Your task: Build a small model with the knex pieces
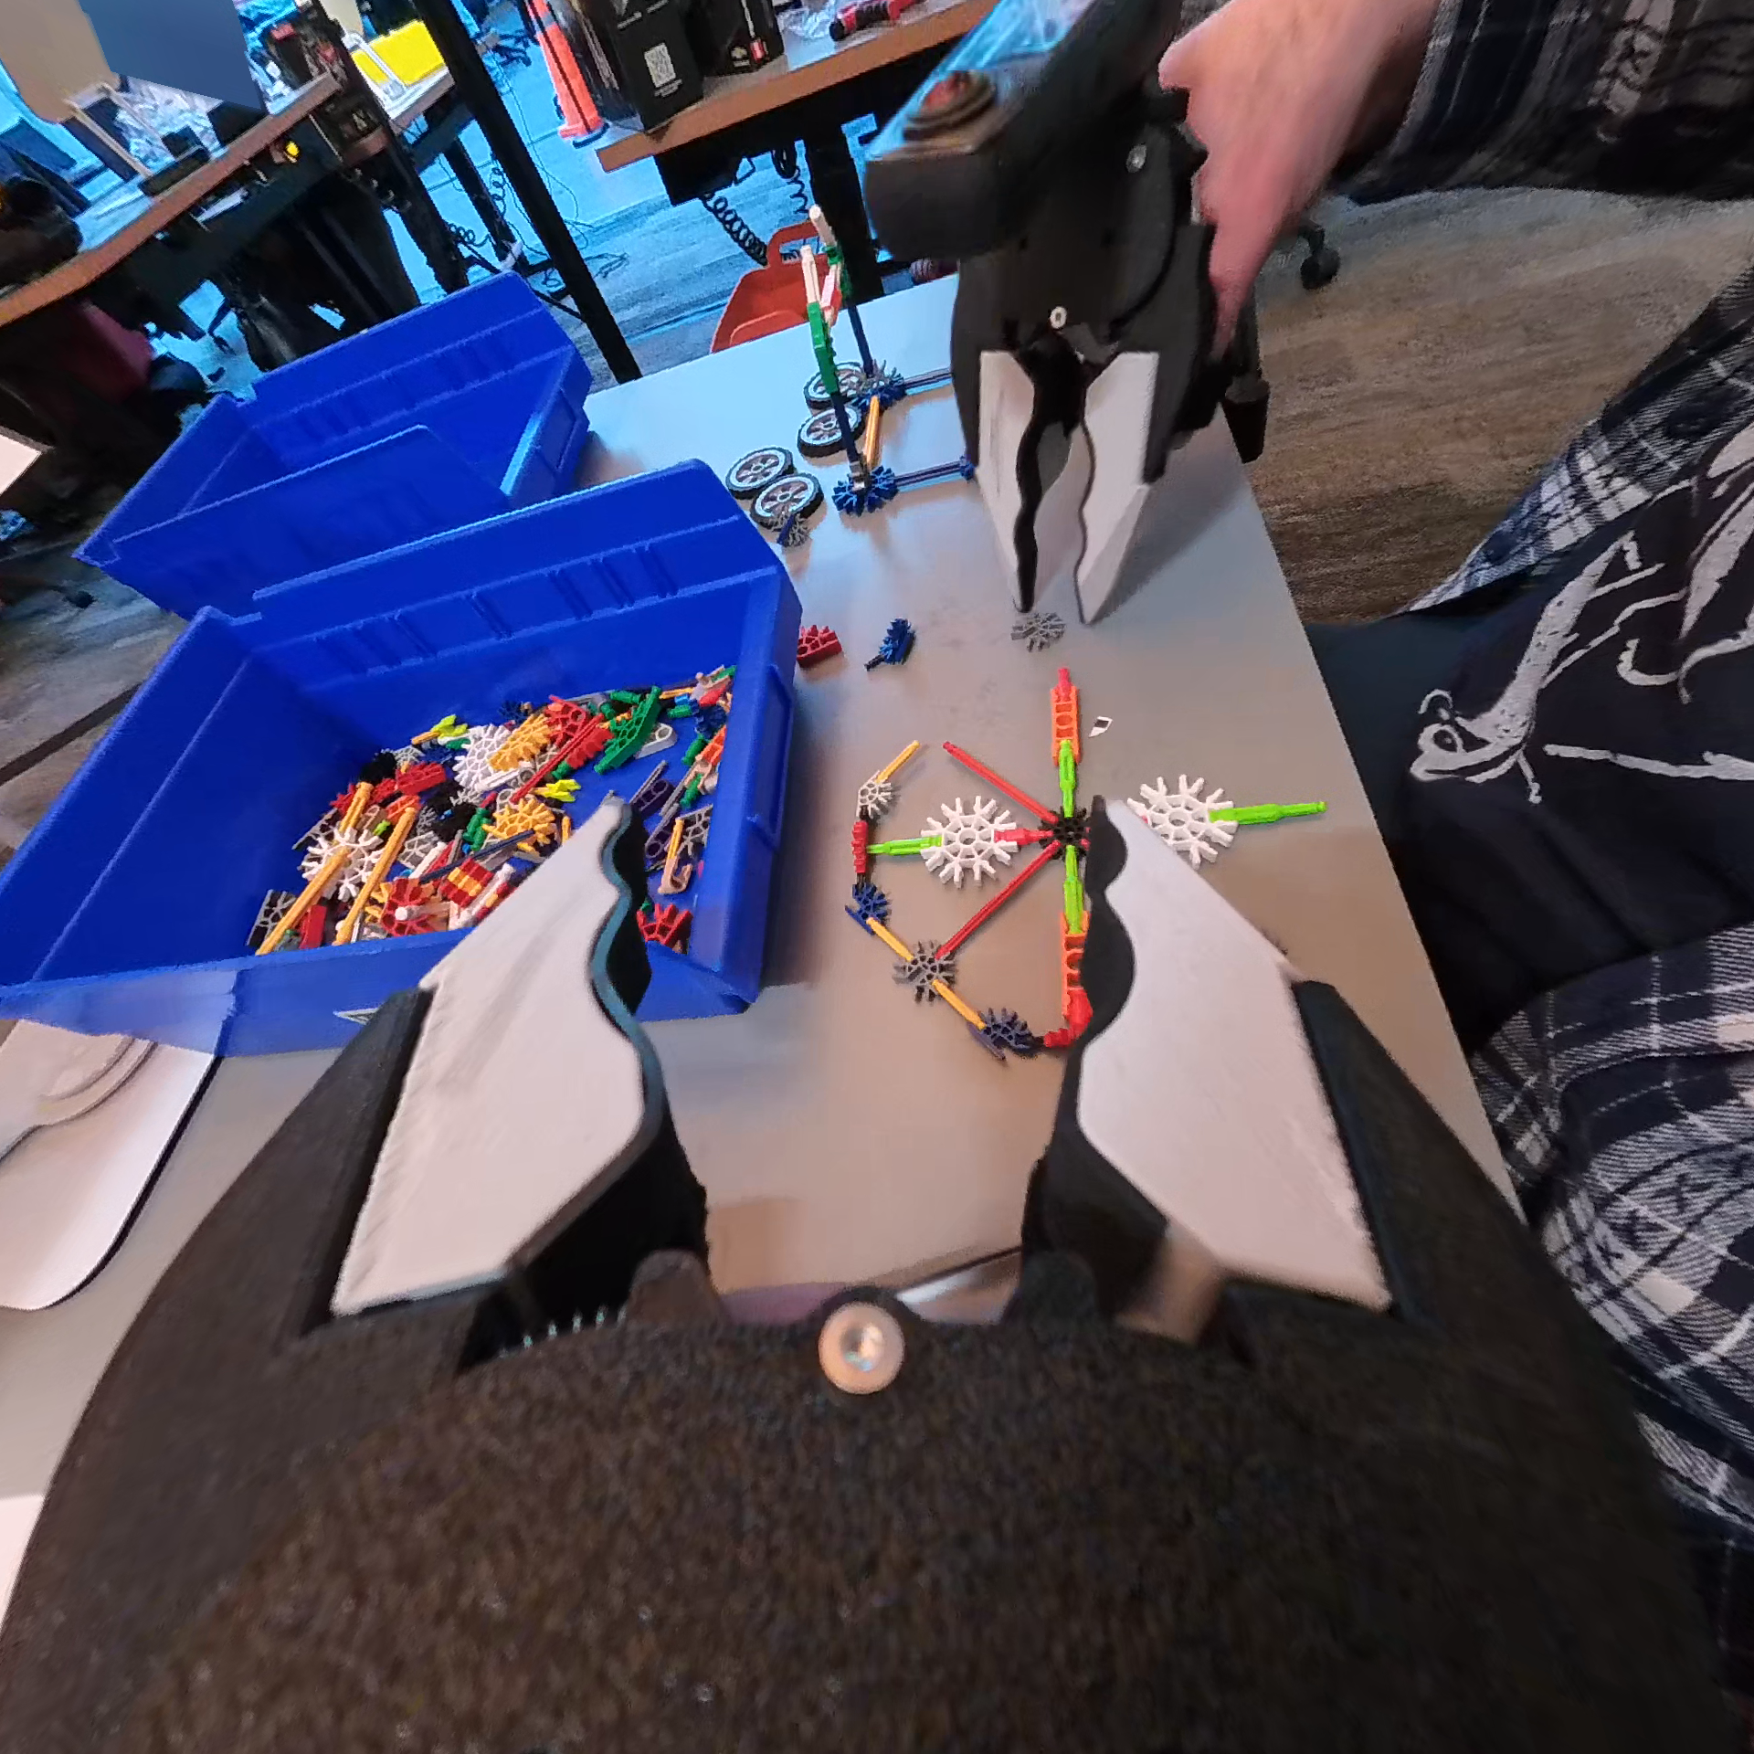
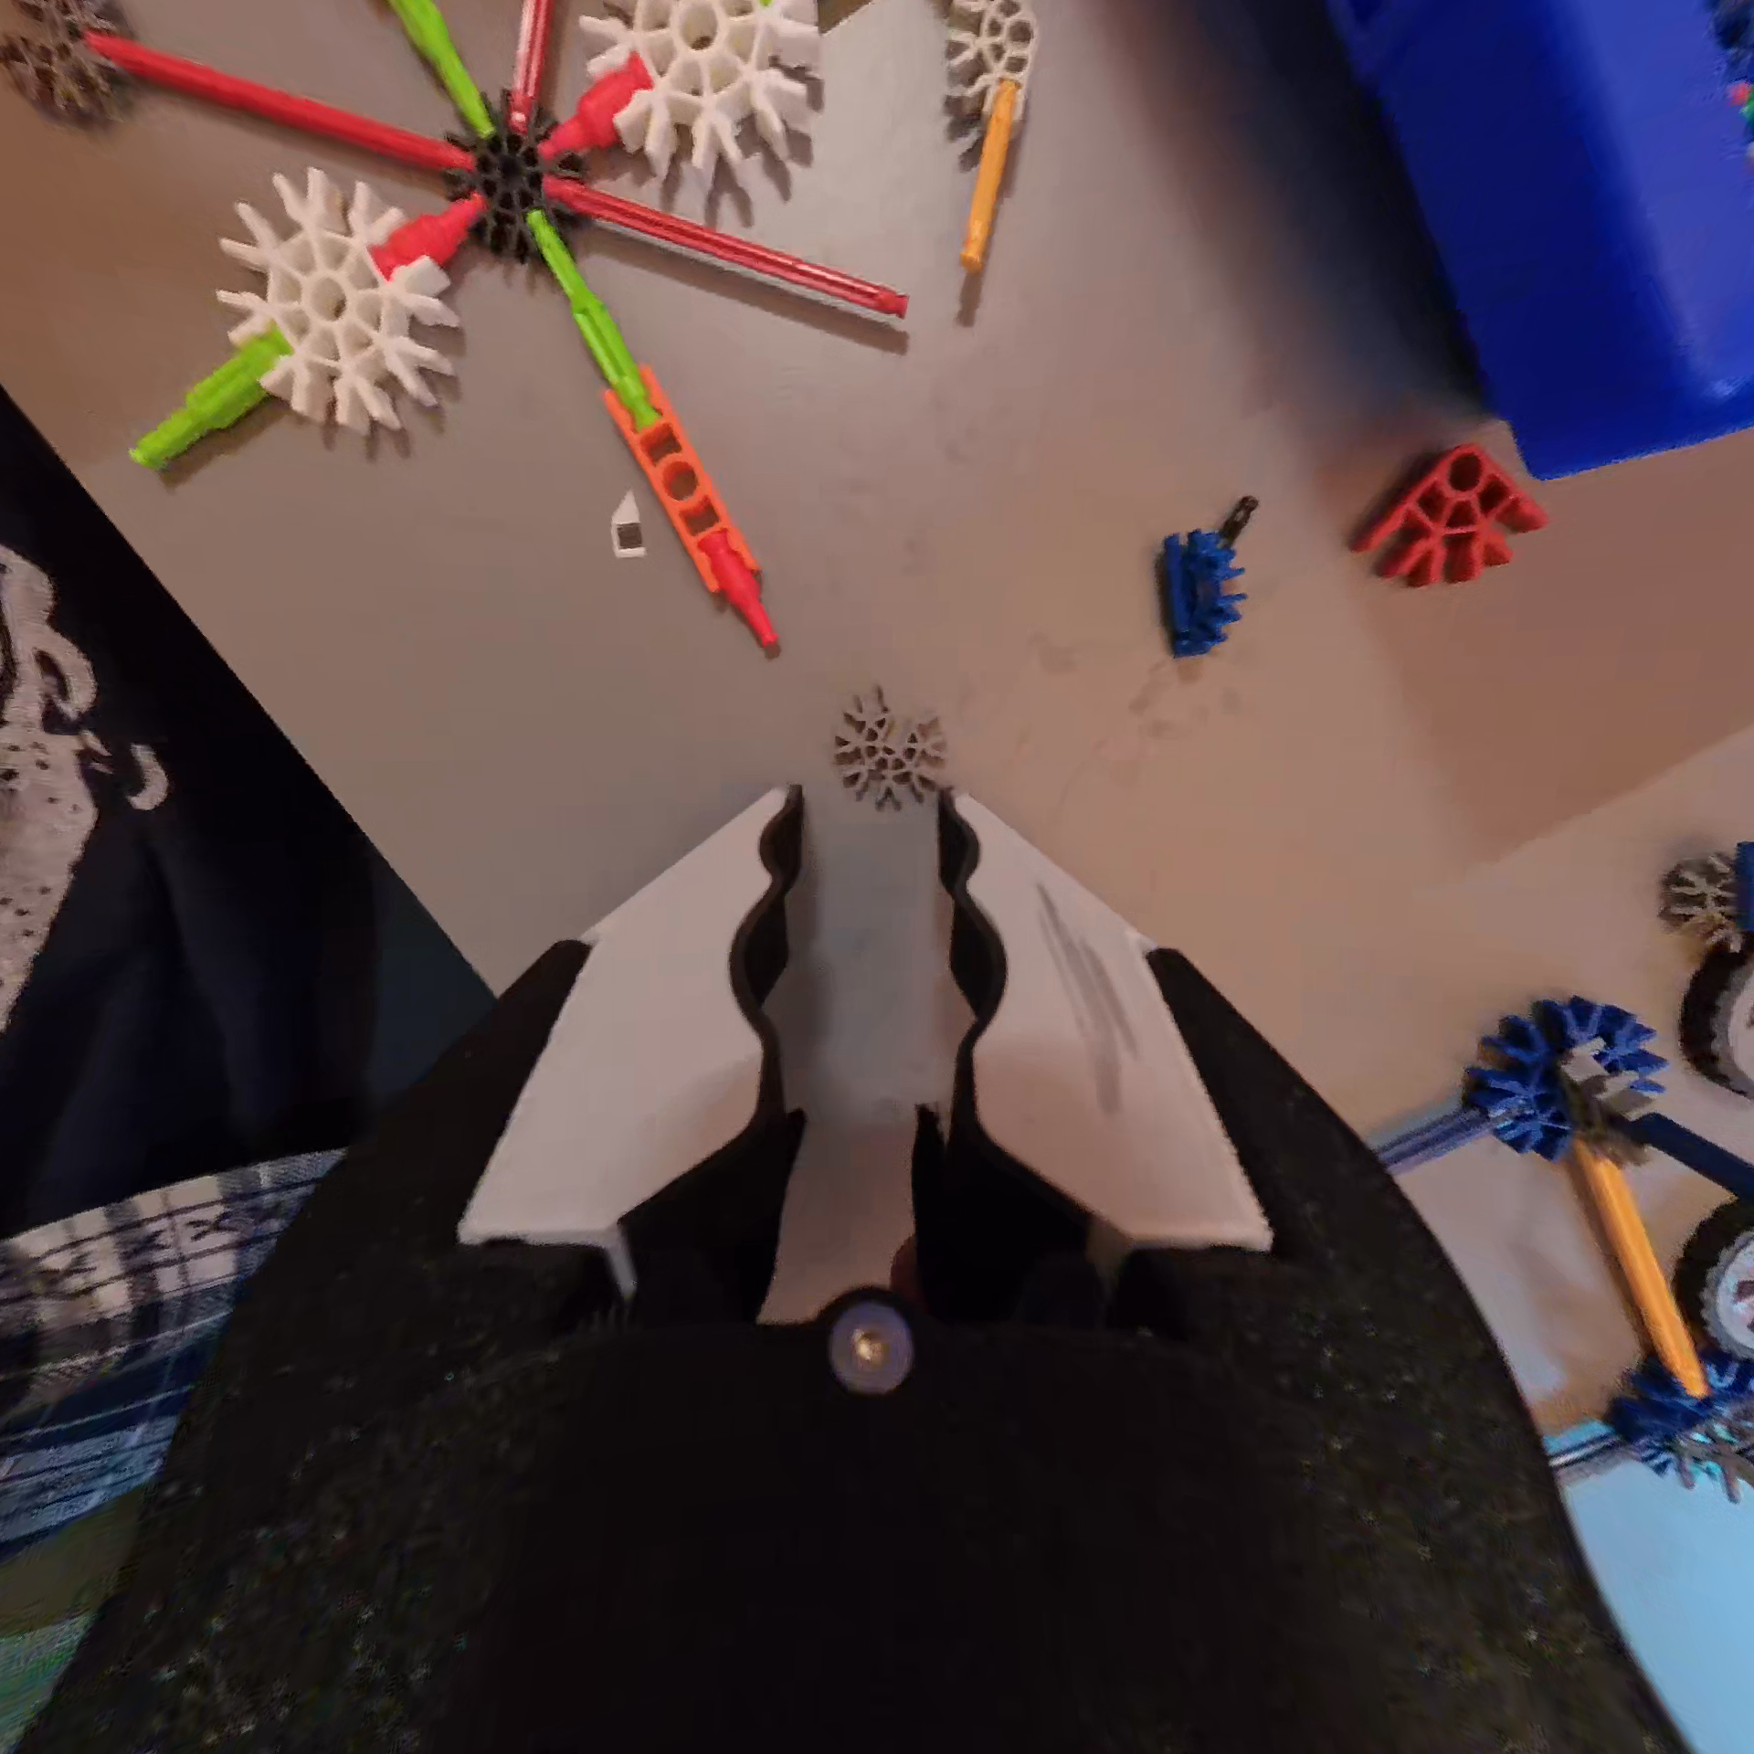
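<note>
My right gripper is open and empty, tips pointing down just short of a small grey snowflake connector lying flat on the grey table. In the left wrist view the same gripper hovers over that connector. My left gripper is open wide and empty above a flat rod-and-connector wheel with a black hub, red and green rods and white snowflake connectors. The wheel also shows in the right wrist view.
A blue bin with several loose coloured pieces stands left; another blue bin is behind it. A red connector and a blue connector lie loose. A wheeled rod model stands at the far edge. A person in a plaid shirt is right. My hands' fingertips stand some 25 cm from each other. The flat rod-and-connector wheel is about equally far from each gripper, around 12 cm. Look for it in the right wrist view too.
</note>
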{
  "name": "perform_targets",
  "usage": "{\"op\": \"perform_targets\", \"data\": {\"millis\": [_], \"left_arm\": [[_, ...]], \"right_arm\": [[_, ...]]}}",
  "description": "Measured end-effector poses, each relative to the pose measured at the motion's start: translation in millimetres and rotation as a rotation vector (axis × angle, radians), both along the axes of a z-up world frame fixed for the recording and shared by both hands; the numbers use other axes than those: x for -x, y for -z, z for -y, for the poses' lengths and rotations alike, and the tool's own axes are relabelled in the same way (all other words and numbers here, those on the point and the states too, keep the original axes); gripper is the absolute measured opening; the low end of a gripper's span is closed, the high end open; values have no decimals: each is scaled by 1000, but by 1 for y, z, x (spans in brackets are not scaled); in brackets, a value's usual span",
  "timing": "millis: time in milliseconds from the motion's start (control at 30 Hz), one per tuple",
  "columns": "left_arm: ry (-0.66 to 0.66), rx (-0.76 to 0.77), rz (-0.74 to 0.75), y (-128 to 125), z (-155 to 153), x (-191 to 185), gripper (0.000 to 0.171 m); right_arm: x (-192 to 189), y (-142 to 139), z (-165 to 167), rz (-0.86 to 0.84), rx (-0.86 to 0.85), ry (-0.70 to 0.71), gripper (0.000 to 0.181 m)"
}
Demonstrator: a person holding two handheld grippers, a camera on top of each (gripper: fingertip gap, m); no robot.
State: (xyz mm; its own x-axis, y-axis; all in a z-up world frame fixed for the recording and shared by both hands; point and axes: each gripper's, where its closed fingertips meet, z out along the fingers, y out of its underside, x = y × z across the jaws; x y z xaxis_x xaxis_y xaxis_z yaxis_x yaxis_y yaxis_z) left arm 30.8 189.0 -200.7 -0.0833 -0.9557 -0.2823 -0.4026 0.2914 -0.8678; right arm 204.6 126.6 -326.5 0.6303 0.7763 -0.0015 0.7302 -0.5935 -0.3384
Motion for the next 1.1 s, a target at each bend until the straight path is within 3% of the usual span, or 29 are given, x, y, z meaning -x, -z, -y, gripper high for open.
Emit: {"op": "perform_targets", "data": {"millis": [167, 367, 600, 1100], "left_arm": [[3, 6, 2, 1, -1, -1, 91], [3, 10, -4, 3, -1, -1, 91], [2, 13, -7, 5, -3, -2, 91], [-58, 5, 24, -6, -17, 14, 91]], "right_arm": [[19, -7, 21, -93, 53, -51, 33], [7, -13, 11, -82, -25, -39, 29], [22, -11, 3, -41, -142, -159, 32], [24, 0, 3, -30, -107, -177, 21]]}}
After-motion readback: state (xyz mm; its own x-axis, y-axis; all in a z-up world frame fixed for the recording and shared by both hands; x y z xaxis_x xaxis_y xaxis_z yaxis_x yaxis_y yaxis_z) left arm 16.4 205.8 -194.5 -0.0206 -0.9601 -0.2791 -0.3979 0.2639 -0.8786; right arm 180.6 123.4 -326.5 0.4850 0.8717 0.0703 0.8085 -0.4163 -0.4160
